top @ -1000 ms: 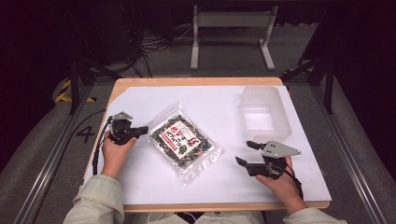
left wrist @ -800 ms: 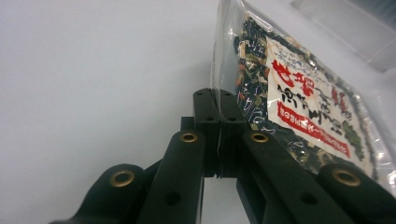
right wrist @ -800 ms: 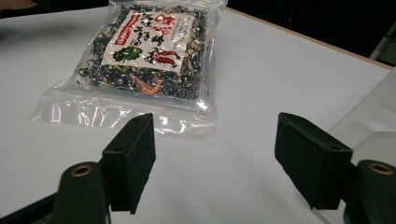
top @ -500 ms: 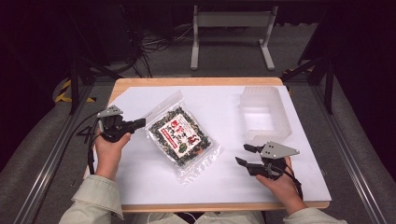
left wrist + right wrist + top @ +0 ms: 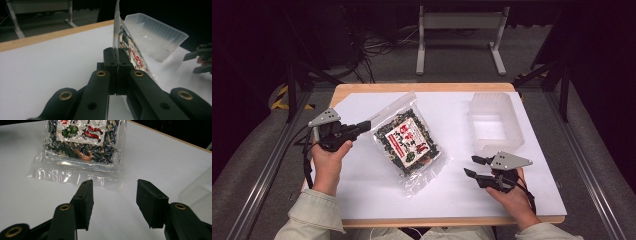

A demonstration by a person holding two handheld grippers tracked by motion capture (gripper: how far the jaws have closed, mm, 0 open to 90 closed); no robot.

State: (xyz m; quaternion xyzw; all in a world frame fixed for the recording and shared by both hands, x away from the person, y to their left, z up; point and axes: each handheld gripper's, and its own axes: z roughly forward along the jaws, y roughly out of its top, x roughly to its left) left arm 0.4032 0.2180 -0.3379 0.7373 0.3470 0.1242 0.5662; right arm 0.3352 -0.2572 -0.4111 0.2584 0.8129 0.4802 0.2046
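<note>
A clear plastic bag of dark dried food with a red and white label [image 5: 407,142] lies tilted on the white sheet, its left edge lifted. My left gripper [image 5: 364,126] is shut on that clear edge; in the left gripper view the film [image 5: 116,37] rises from between the closed pads. My right gripper [image 5: 471,167] rests low at the right, pointing at the bag's near end [image 5: 80,173]. Its jaws have just been closing, and they stand apart with nothing between them [image 5: 113,195].
A translucent plastic tub [image 5: 494,122] stands at the back right of the white sheet [image 5: 452,190], close behind my right gripper. The wooden table edge [image 5: 422,87] runs along the far side. Beyond it are a dark floor, cables and a metal stand.
My left hand has risen and drawn slightly left, lifting the bag's left edge off the sheet. The right gripper's jaws have narrowed; that hand stayed put.
</note>
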